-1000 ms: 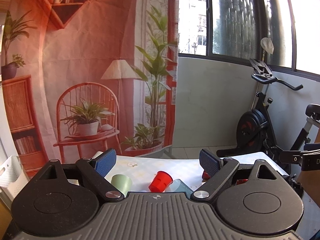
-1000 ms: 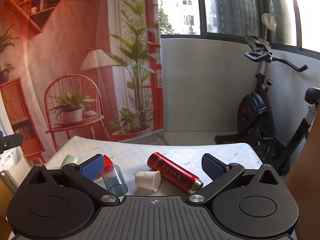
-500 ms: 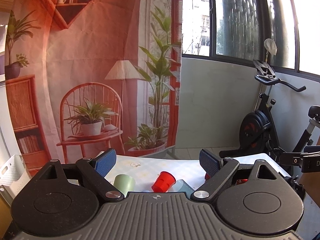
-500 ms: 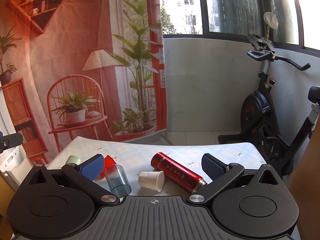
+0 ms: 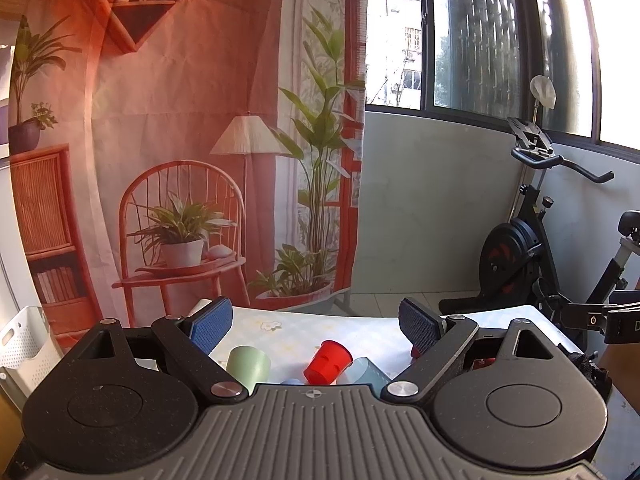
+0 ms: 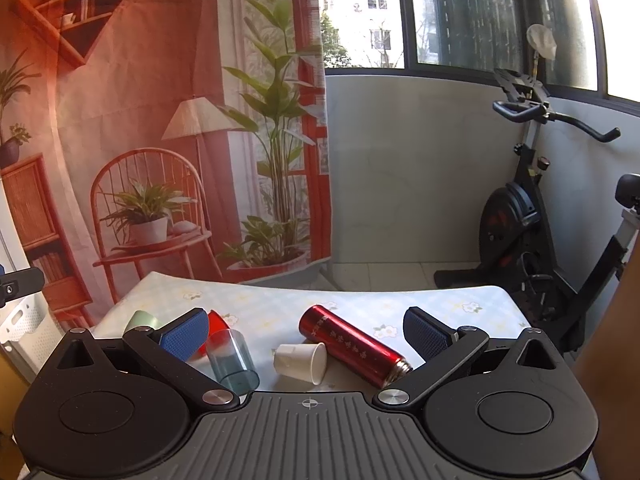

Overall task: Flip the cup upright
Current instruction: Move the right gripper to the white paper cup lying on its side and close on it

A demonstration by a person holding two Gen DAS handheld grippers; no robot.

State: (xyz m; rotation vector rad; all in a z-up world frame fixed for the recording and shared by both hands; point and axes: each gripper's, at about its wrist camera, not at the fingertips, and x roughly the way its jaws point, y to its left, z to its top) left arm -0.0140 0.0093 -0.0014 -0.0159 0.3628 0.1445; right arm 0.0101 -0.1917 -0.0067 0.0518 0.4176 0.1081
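Floral table (image 6: 280, 304) sits a touch lower in view now, both grippers (image 6: 306, 330) still spread empty, white cup (image 6: 301, 362) untouched sideways.

home balcony room — exercise bike (image 6: 532, 216) | printed backdrop (image 5: 180, 140) | windows (image 6: 460, 12)

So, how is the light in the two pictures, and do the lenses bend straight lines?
Left wrist view: the bright window is blown out to white; a reddish haze lies over the printed red backdrop cloth; the window frames curve. Right wrist view: the same glare at the window; the shiny red metal flask lying on the flowered tablecloth is sharp; the table edge bows.
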